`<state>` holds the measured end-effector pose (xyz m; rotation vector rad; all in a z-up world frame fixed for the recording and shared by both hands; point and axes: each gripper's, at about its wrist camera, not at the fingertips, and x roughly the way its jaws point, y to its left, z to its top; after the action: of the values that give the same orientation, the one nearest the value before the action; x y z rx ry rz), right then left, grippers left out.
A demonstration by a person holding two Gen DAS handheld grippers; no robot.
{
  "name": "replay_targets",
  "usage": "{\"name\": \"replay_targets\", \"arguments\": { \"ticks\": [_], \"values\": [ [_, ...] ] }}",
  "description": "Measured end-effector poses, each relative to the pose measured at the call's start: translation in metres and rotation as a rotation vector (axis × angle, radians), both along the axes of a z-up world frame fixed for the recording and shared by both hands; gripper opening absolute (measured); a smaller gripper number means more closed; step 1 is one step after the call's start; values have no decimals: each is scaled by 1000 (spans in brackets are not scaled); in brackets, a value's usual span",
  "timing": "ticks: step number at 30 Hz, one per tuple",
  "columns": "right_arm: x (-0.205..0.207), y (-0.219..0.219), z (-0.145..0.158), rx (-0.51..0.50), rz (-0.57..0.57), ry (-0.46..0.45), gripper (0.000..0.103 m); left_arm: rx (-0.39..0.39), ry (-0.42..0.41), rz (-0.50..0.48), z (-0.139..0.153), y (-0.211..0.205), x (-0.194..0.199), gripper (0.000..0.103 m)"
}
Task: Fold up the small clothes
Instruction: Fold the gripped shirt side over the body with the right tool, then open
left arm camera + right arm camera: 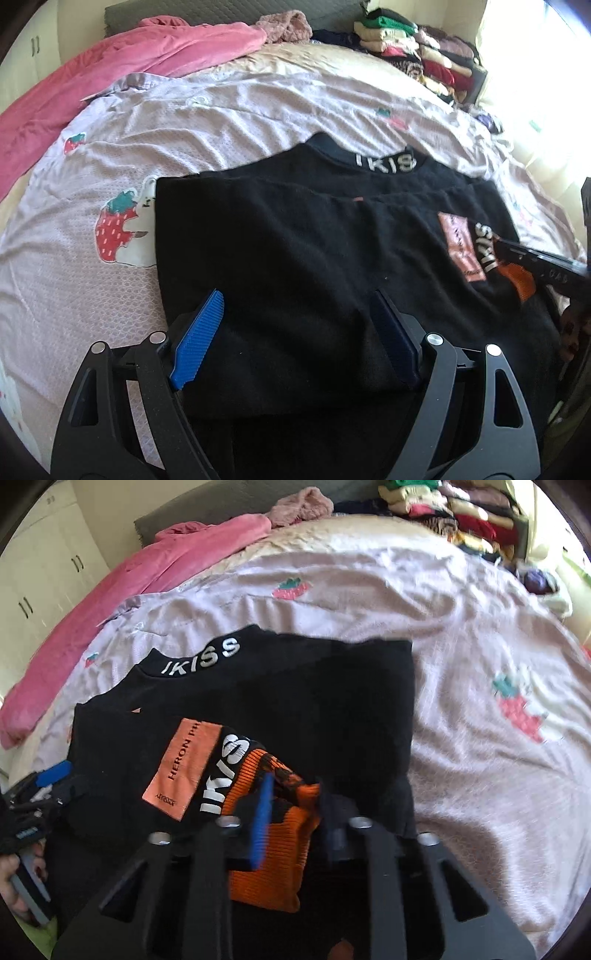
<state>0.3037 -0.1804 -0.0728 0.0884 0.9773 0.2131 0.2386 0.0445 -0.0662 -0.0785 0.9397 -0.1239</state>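
Observation:
A black sweater point(295, 236) with white "IKISS" lettering on its collar lies partly folded on the bed. It also shows in the right wrist view point(295, 709), with a peach label and an orange ribbed cuff point(273, 849) on top. My left gripper point(299, 332) is open, its blue fingers spread over the sweater's near edge. My right gripper point(295, 812) has its fingers on either side of the orange cuff with a gap between them. It shows as a dark bar at the right of the left wrist view point(546, 264).
A lilac bedsheet point(184, 122) with strawberry prints covers the bed. A pink garment point(110, 81) lies at the far left. A stack of folded clothes point(417, 55) stands at the far right corner. White cupboards point(40, 579) stand to the left.

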Motion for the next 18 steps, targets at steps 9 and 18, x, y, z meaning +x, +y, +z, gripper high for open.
{"name": "replay_targets", "arguments": {
  "ticks": [9,18],
  "values": [
    [-14,-8,44,-10,-22,-156,10,-38,-70,68,32,23,-10,74],
    [-10,-19,38,-14,-76,-149,10,-10,-50,4,31,-7,7,74]
  ]
}}
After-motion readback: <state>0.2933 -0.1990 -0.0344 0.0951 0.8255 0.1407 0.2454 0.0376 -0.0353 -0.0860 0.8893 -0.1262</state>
